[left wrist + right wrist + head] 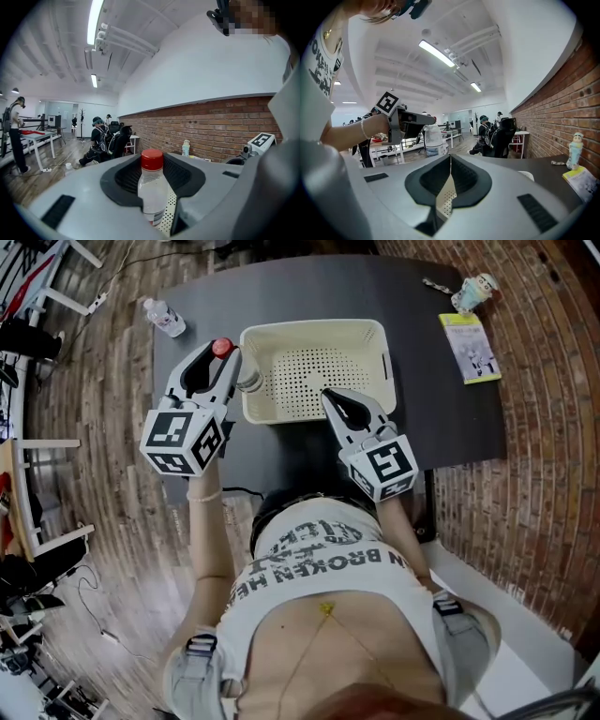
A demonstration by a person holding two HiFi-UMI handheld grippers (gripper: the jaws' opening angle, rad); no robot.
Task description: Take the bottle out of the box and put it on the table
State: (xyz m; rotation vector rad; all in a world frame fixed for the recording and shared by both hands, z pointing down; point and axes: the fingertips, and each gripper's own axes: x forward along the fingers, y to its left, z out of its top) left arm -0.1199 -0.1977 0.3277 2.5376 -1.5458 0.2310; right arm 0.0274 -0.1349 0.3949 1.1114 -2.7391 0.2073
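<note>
Bottle (pixel 222 348), in the head view, is clamped upright in the left gripper (pixel 230 367) just outside the left wall of the cream box (pixel 375 343), over the dark, smooth table (pixel 441 418), while the right gripper (pixel 330 397) hovers over the box's near rim. In the left gripper view the jaws press its clear body below the red cap (pixel 152 159); it looks light, thin-walled and slick, so a mid-body hold seems best. The right gripper view shows jaws together on nothing above the box's perforated floor, with a brick wall (pixel 562 108) beyond the box.

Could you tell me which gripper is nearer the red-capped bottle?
Left: the left gripper grips the bottle just outside the basket; the right gripper sits apart, at its front rim.
</note>
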